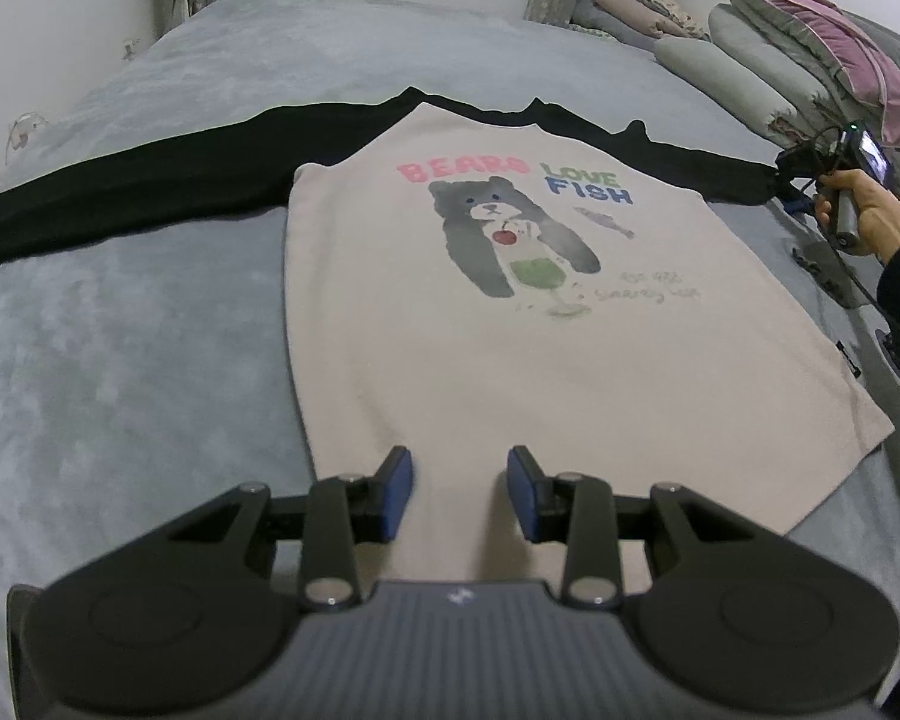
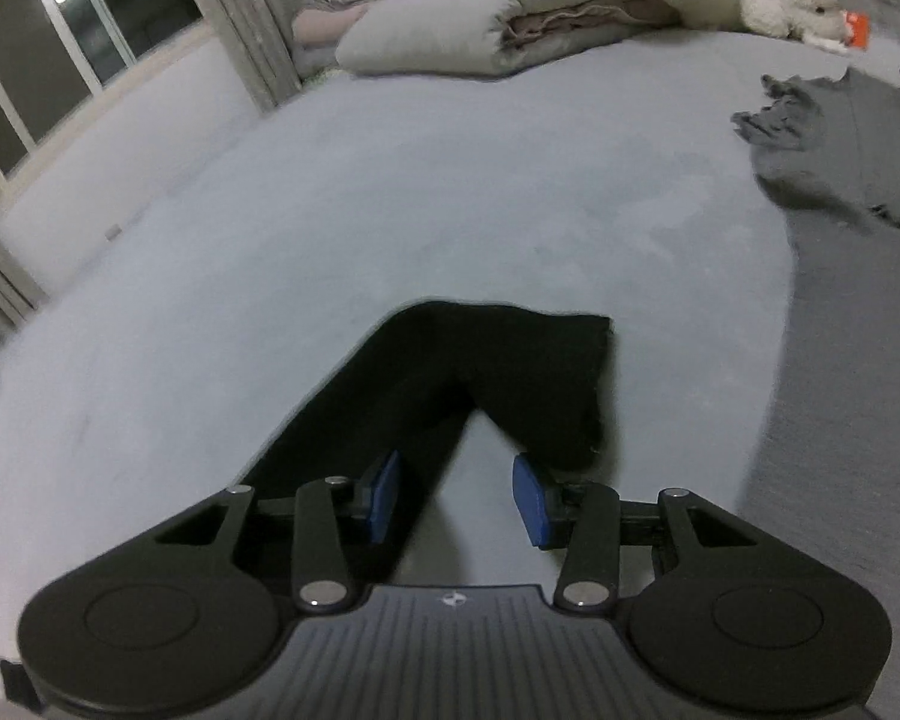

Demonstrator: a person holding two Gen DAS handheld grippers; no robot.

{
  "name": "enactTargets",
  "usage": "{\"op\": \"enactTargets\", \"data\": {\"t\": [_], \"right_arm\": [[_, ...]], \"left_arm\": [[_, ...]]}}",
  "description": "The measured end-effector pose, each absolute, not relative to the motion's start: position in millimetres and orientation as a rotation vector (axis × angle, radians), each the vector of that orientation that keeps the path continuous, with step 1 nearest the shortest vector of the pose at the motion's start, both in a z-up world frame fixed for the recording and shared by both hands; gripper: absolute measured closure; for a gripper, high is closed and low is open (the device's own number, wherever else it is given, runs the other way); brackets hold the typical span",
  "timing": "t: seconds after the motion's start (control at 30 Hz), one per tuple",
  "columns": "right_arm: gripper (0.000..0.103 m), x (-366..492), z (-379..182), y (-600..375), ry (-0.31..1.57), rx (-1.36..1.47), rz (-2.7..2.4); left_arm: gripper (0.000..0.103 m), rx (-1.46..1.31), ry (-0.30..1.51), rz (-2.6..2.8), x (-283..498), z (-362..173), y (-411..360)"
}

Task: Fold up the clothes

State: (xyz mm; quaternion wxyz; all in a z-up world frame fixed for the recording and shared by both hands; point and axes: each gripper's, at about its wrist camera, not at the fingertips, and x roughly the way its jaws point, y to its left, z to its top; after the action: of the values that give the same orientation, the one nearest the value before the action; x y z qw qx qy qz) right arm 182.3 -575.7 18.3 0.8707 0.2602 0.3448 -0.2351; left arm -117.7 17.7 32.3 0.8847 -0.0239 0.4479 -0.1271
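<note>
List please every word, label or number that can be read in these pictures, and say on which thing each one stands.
"BEARS" in pink, on the chest of the shirt.
"LOVE" in green, beside it on the same shirt.
"FISH" in blue, under "LOVE".
Small handwritten lines right of the bear print: too blurred to read.
Small black side tag on the shirt's edge: too small to read.
Logo mark on each gripper body: a symbol, no letters.
Right wrist view: no text.

The grey-blue bed (image 1: 150, 312) carried a spread bear-print shirt (image 1: 510, 348), folded quilts (image 2: 450, 30), a plush toy (image 2: 792, 6) and a grey garment (image 2: 840, 144).
</note>
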Motion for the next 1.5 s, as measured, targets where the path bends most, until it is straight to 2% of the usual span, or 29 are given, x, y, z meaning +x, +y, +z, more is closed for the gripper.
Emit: {"op": "enactTargets", "data": {"t": [0.03, 0.07, 0.1, 0.13, 0.2, 0.5, 0.63, 0.7, 0.8, 0.83, 0.87, 0.93, 1.1, 1.23, 1.33, 1.4, 1.5], "right_arm": [[0.062, 184.3, 18.2, -575.7, 0.726, 0.529, -0.487], [0.069, 186.2, 18.0, -575.7, 0.732, 0.514, -0.482], [0.086, 188.1, 17.9, -575.7, 0.737, 0.499, -0.477], [0.096, 190.0, 17.8, -575.7, 0.742, 0.484, -0.472], [0.100, 193.9, 17.5, -575.7, 0.753, 0.454, -0.462], [0.100, 180.0, 83.3, -548.3, 0.801, 0.148, -0.612], [0.100, 193.7, 44.5, -537.3, 1.002, 0.026, -0.579], [0.100, 190.4, 26.8, -537.5, 1.050, -0.001, -0.604], [0.098, 187.1, 30.3, -525.8, 1.062, -0.154, -0.681], [0.097, 187.7, 35.9, -517.9, 1.050, -0.263, -0.744], [0.093, 188.0, 43.8, -510.8, 1.018, -0.341, -0.793], [0.089, 188.6, 63.6, -492.4, 0.925, -0.366, -0.776], [0.079, 197.6, 64.4, -420.1, 0.833, -0.220, -0.248], [0.079, 201.7, 41.8, -355.8, 0.821, -0.224, 0.090], [0.077, 206.1, 42.2, -322.8, 0.760, -0.289, 0.159], [0.073, 213.4, 45.5, -307.4, 0.759, -0.324, 0.199], [0.072, 226.5, 47.4, -277.8, 0.780, -0.396, 0.288]], "left_arm": [[0.071, -0.048, 0.933, -0.264, -117.2, 31.6, 17.3], [0.071, -0.045, 0.934, -0.264, -116.7, 31.1, 16.8], [0.071, -0.043, 0.935, -0.260, -116.2, 30.6, 16.3], [0.071, -0.044, 0.936, -0.258, -116.0, 30.4, 16.4], [0.071, -0.047, 0.937, -0.259, -115.8, 30.6, 17.1], [0.069, -0.046, 0.936, -0.281, -118.9, 32.4, 11.2], [0.068, -0.056, 0.938, -0.279, -119.7, 32.7, 13.5], [0.068, -0.065, 0.940, -0.276, -119.4, 32.5, 15.3], [0.068, -0.067, 0.943, -0.278, -118.7, 32.6, 15.0], [0.068, -0.066, 0.942, -0.278, -118.3, 32.6, 14.3], [0.068, -0.066, 0.942, -0.279, -117.8, 32.7, 13.6], [0.068, -0.064, 0.941, -0.279, -117.0, 32.7, 12.1], [0.068, -0.057, 0.939, -0.257, -114.6, 30.4, 12.9], [0.068, -0.041, 0.937, -0.250, -113.2, 28.4, 12.2], [0.067, -0.030, 0.933, -0.255, -113.9, 28.5, 11.3], [0.066, -0.032, 0.934, -0.257, -114.0, 28.8, 11.2], [0.066, -0.039, 0.935, -0.257, -114.4, 29.3, 12.0]]}}
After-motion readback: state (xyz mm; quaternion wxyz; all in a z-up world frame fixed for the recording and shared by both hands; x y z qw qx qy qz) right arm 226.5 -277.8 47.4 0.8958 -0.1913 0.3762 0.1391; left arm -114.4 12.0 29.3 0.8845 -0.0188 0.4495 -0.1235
